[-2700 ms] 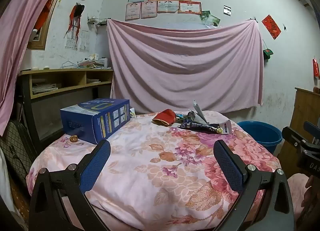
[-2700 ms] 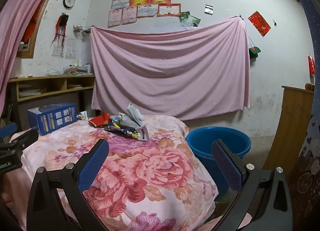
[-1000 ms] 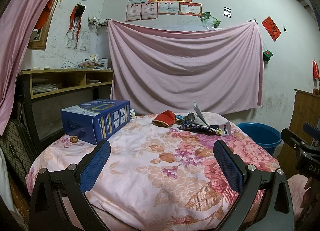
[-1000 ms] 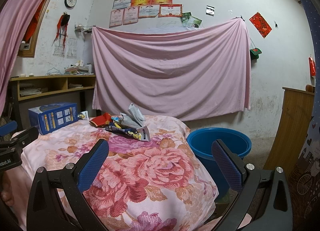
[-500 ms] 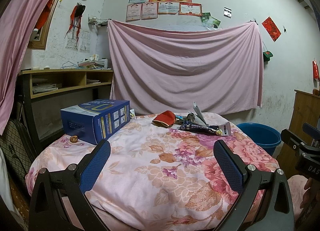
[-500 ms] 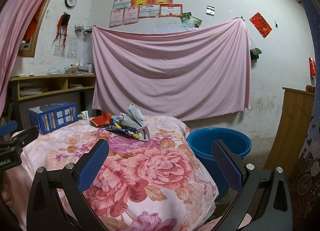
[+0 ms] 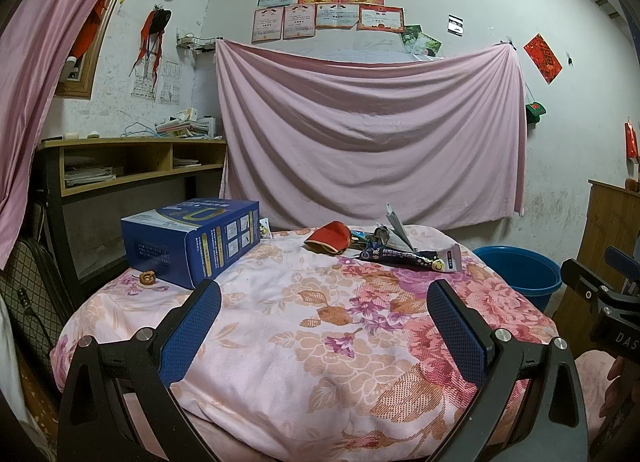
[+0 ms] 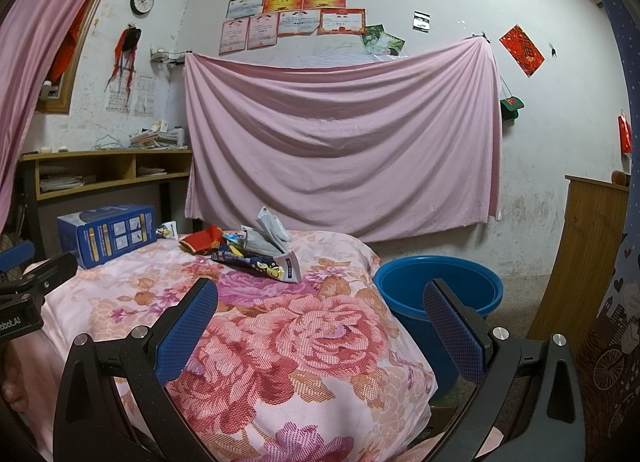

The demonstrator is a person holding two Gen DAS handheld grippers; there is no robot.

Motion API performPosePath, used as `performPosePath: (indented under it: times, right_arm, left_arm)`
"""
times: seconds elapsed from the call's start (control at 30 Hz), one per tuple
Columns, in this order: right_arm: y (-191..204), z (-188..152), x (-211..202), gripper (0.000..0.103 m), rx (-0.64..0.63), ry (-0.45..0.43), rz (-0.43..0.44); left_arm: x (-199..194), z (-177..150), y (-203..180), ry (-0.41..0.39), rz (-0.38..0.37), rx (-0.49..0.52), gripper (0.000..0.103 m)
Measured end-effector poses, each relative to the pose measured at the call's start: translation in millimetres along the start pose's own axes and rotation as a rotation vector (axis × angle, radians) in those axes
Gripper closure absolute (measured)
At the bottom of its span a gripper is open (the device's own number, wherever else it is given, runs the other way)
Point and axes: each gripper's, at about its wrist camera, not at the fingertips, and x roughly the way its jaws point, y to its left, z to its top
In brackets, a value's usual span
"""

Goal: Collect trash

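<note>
A heap of trash lies at the far side of the floral-covered table [image 7: 320, 326]: a red wrapper [image 7: 330, 236], a dark blue snack wrapper [image 7: 408, 258] [image 8: 256, 262] and a crumpled grey-white packet [image 8: 266, 240]. A blue bucket [image 8: 438, 290] [image 7: 516, 270] stands on the floor to the right of the table. My left gripper [image 7: 324, 298] hangs open over the near table edge, well short of the heap. My right gripper [image 8: 320, 298] is open too, above the table's right corner, with nothing between its fingers.
A blue cardboard box [image 7: 192, 242] sits at the table's left, with a small brown ring-shaped object [image 7: 147, 277] beside it. Behind are a wooden shelf [image 7: 132, 165] and a pink sheet on the wall [image 7: 368, 133]. A wooden cabinet [image 8: 592, 254] stands at the right.
Both views have barely shifted; the grippers stay open and the trash has not moved.
</note>
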Motion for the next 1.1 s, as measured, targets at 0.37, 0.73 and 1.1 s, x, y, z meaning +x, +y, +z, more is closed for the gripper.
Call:
performPosePath:
  times: [0.37, 0.73, 1.1]
  right_arm:
    - [1, 0, 0, 0.000, -0.001, 0.000, 0.000]
    - [1, 0, -1, 0.000, 0.001, 0.005, -0.004]
    - [-5, 16, 16, 0.000, 0.009, -0.004, 0.036]
  left_arm:
    - [0, 0, 0, 0.001, 0.000, -0.001, 0.002]
    - [-6, 4, 1, 0.001, 0.000, -0.002, 0.002]
    - [10, 29, 5, -0.059, 0.010, -0.041, 0.002]
